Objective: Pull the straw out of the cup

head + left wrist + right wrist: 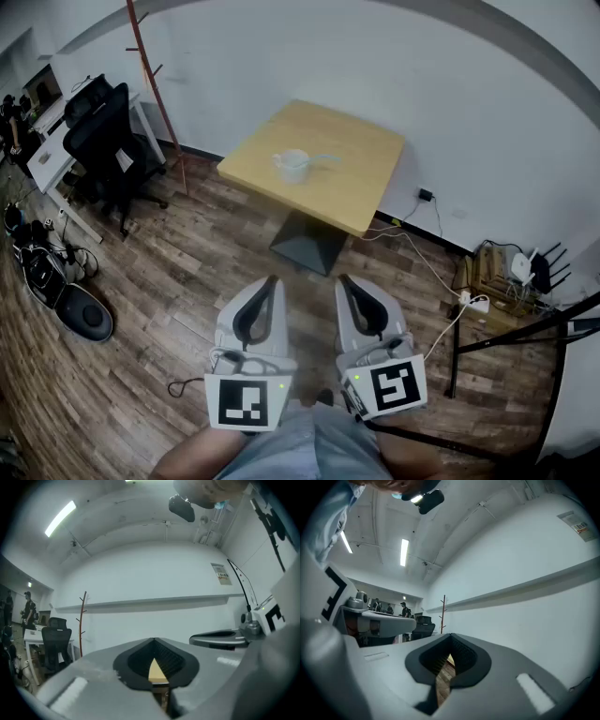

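Standing back from table (356,192) at 12 o'clock; approach step, nothing reached. Left gripper (271,281) at 7 and right gripper (344,281) at 5, both clenched on nothing, well apart from it. Cup (292,167) sits mid-table w/ straw (324,157) leaning toward 3. Next, prob.: close in, open one gripper, pinch straw.

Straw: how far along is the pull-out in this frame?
Done: nothing; the straw sits in the cup on the table. In hand: nothing; left tongs and right tongs are shut, empty, far short of the table. Left: approach, grip the straw, pull it out.
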Demonstrator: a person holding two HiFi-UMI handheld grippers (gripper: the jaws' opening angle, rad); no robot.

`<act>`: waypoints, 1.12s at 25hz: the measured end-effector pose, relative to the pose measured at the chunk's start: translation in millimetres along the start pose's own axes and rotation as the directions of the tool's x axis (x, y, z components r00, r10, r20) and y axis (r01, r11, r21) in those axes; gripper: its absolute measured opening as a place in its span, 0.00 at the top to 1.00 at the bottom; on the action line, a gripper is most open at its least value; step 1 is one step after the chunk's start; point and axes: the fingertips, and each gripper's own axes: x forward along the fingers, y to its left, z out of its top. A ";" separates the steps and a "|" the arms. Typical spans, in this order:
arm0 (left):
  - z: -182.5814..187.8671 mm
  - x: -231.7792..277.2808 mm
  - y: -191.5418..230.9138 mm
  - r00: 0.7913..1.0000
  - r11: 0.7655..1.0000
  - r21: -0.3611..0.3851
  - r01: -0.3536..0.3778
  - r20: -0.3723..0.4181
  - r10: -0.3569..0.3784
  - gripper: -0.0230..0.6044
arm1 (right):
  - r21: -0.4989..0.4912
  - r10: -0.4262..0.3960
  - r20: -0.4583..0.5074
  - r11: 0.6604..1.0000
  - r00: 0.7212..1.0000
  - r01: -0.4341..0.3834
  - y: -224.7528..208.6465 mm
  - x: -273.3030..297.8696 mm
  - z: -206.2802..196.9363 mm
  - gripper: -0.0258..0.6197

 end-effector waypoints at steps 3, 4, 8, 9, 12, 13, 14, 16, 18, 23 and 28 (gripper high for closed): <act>1.3 -2.8 -5.0 1.000 1.000 -0.001 -0.001 0.007 0.001 0.93 | -0.002 0.002 0.004 1.000 1.000 -0.002 -0.6 -5.1 1.0 0.95; 1.3 -3.6 -6.8 1.000 1.000 0.000 -0.001 0.008 0.001 0.93 | -0.002 0.003 0.005 1.000 1.000 -0.003 -1.0 -6.8 1.0 0.95; 1.6 -5.1 -14.1 1.000 1.000 0.000 -0.002 0.006 0.002 0.93 | 0.001 0.011 0.005 1.000 1.000 -0.011 -3.5 -12.5 1.4 0.95; 2.1 -5.2 -16.0 1.000 1.000 0.000 -0.003 0.007 0.003 0.93 | 0.001 0.014 0.005 1.000 1.000 -0.014 -4.1 -14.0 1.5 0.95; 2.8 -5.2 -24.6 1.000 1.000 -0.001 -0.007 0.010 0.007 0.93 | -0.003 0.024 0.009 1.000 1.000 -0.024 -8.3 -19.6 1.9 0.95; 2.6 -5.1 -27.7 1.000 1.000 -0.003 -0.008 0.010 0.008 0.93 | -0.001 0.029 0.010 1.000 1.000 -0.029 -9.5 -21.6 1.8 0.95; 2.1 -4.9 -30.7 1.000 1.000 -0.006 -0.008 0.009 0.008 0.93 | 0.004 0.037 0.012 0.999 0.999 -0.038 -10.2 -23.7 1.7 0.95; 0.4 -4.3 -37.2 1.000 1.000 -0.007 -0.011 0.006 0.011 0.93 | 0.015 0.053 0.013 0.998 0.999 -0.053 -12.0 -27.9 0.8 0.95; -0.3 -3.3 -44.4 1.000 1.000 -0.008 -0.017 0.006 0.017 0.93 | 0.017 0.062 0.013 0.998 0.998 -0.063 -15.8 -32.3 -0.8 0.95; -9.8 -4.5 -57.5 0.999 0.999 -0.008 -0.032 -0.016 0.032 0.93 | 0.042 0.066 -0.012 0.997 0.998 -0.066 -27.2 -37.8 -15.1 0.95; -21.7 -8.4 -44.6 0.997 0.998 -0.010 -0.062 -0.049 0.061 0.93 | 0.069 0.087 -0.051 0.994 0.995 -0.084 -18.9 -29.6 -30.5 0.95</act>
